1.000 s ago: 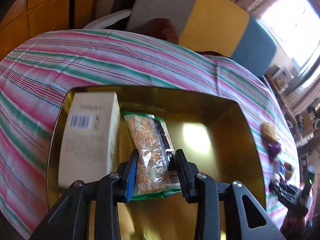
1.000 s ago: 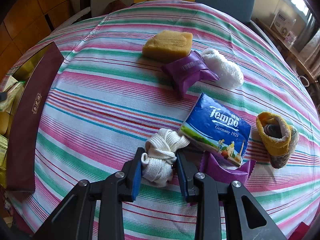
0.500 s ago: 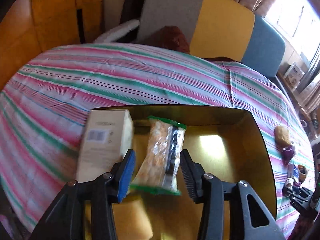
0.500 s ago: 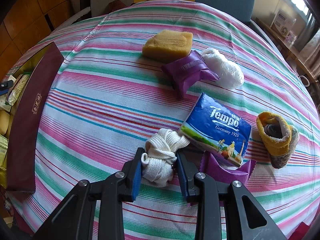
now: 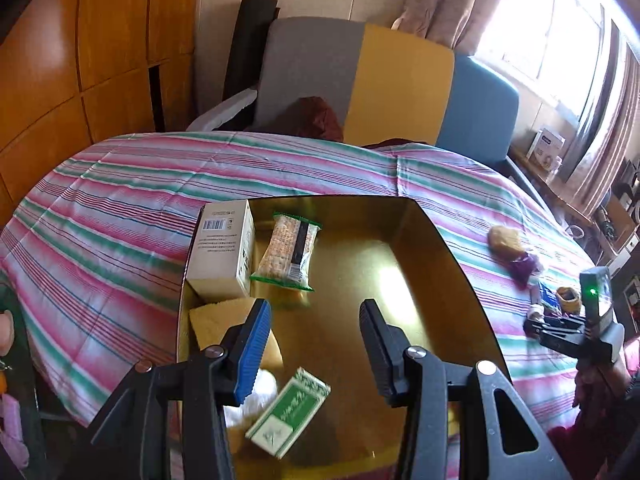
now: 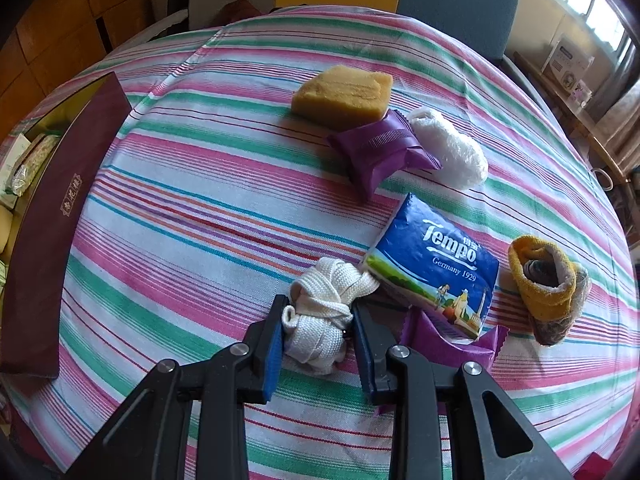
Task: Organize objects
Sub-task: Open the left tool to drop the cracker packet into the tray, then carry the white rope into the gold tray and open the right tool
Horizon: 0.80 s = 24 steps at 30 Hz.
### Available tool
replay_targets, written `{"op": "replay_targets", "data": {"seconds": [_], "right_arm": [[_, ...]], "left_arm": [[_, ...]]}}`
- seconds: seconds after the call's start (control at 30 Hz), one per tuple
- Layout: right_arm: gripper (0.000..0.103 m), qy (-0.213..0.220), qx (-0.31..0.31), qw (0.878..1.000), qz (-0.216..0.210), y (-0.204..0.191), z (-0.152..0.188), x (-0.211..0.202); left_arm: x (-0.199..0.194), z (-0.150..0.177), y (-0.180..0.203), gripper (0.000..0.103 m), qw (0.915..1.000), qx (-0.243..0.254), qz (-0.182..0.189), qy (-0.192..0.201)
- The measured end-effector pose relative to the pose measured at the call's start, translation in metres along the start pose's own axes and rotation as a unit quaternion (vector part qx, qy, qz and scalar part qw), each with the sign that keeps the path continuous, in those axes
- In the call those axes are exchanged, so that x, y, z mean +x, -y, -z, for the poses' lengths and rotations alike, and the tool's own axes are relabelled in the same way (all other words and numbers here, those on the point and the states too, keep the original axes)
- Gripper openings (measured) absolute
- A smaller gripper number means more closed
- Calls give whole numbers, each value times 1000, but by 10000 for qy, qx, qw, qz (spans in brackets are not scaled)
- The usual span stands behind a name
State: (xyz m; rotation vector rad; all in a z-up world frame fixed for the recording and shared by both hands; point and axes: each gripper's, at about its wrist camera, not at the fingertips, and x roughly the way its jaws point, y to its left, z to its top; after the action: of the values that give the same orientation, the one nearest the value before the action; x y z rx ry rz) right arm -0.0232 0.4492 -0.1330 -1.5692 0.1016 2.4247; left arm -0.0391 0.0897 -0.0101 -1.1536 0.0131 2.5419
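Now the left gripper (image 5: 314, 322) has let go: its jaws stand wide apart above the gold box (image 5: 436, 256), and the snack packet (image 5: 289, 254) lies ahead of them beside the white carton (image 5: 222, 252). Only the right wrist view shows the right gripper (image 6: 318, 334) still clamping the white cord bundle (image 6: 320, 320), with the "Tempo Germany 1929" tissue pack (image 6: 434, 266) just right of it.

Left tool (image 5: 314, 322) opened, snack packet (image 5: 289, 253) released
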Motion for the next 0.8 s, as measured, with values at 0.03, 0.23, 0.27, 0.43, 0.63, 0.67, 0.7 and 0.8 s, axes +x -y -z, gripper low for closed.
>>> {"op": "replay_targets", "data": {"seconds": [0.03,0.23,0.27,0.43,0.63,0.67,0.7,0.8], "right_arm": [[31,11,-4,10000,4,0,0,0],[31,104,-109,9998,107,-3,2,-1],[31,122,-112,9998,108,-2,2,-1],[32,195,-188,9995,166,-4,4,-1],[32,211,-200,9993,221,-6,5,-2],[32,212,-203,9993,232,-6,5,-2],[31,212,-207,9993,243,-7,4,-2],[31,216,-279,9989,323,-10,4,-2]], "left_arm": [[-2,1,1,46,10000,45,33,-7],[-9,14,-1,46,9999,95,73,-50],[-10,16,-2,46,9999,93,66,-62],[-11,26,-5,46,9998,70,112,-161],[-10,32,-11,46,9996,43,111,-240],[-10,32,-12,46,9996,31,116,-243],[-10,32,-13,46,9996,17,119,-245],[-12,33,-16,46,9996,11,134,-237]]}}
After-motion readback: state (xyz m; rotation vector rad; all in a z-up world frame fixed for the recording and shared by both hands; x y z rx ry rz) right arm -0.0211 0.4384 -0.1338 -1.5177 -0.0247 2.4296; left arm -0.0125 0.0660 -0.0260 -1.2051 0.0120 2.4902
